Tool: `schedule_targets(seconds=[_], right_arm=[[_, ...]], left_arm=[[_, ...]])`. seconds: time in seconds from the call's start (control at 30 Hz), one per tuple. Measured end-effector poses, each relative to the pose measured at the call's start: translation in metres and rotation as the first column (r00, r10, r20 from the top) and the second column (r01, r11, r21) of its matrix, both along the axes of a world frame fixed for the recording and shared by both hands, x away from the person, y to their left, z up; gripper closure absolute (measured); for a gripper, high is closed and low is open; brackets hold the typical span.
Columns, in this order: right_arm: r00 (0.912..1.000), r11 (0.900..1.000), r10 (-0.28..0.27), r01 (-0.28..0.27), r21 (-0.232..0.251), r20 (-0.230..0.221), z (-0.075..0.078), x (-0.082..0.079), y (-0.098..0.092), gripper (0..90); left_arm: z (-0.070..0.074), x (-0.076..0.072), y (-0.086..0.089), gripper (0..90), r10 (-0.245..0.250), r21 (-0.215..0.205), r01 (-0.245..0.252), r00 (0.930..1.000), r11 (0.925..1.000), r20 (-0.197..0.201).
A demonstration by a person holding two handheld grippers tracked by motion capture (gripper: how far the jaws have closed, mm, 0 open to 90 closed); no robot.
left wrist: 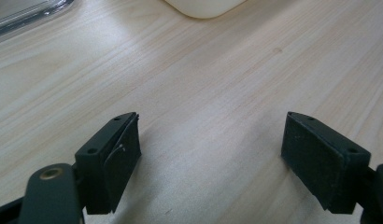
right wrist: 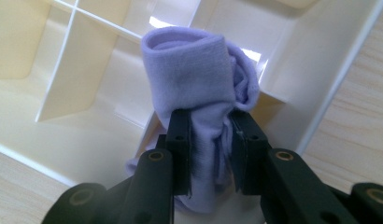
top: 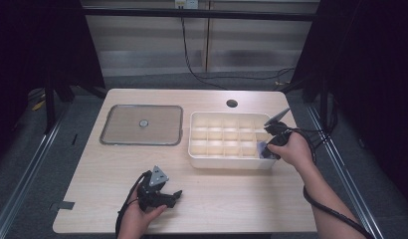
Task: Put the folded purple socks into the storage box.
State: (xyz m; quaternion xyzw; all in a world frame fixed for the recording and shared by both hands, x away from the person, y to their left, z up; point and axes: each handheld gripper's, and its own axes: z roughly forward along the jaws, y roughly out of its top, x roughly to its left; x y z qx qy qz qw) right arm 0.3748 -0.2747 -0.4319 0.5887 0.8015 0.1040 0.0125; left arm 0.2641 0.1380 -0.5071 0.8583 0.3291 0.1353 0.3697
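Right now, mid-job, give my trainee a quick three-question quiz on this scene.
1. True or false: the right gripper is clamped on a rolled lilac cloth.
2. Over which corner of the cream plastic compartment tray is the cloth held: (a) far left, (b) near right, (c) far right?
3. What lies between the left gripper jaws?

Key: 1 true. 2 b. 3 Nothing but the bare light wooden table; the jaws stand wide apart.
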Motion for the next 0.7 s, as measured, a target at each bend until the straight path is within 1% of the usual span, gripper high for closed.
schedule_targets(seconds=[0.17,0.3,0.33,0.43,0.7], right_arm=[[1.0,1.0,0.004,-0.004,0.0,0.001,0.0001,-0.0001,0.0,71.7],[0.9998,1.0,0.016,-0.016,0.005,0.014,-0.0002,-0.001,-0.0009,70.8],[0.9998,1.0,0.015,-0.015,0.003,0.01,0.0003,-0.0014,-0.0007,70.6],[0.9995,1.0,0.024,-0.024,0.002,0.018,0.0002,-0.0021,-0.0004,70.0],[0.9997,1.0,0.023,-0.023,0.002,0.009,0.0031,-0.001,0.0001,68.2]], left_arm=[[0.0,-0.0001,0.0,19.2,0.001,0.0,-0.001,1.0,1.0,-0.002],[0.0,-0.0001,0.0,19.2,0.001,0.001,-0.001,1.0,1.0,-0.002],[0.0,-0.0001,0.0,19.2,0.001,0.001,-0.001,1.0,1.0,-0.002],[0.0,-0.0001,0.0,19.2,0.001,0.0,-0.001,1.0,1.0,-0.002],[0.0,0.0,0.0,19.2,0.0,0.0,0.0,1.0,1.0,0.0]])
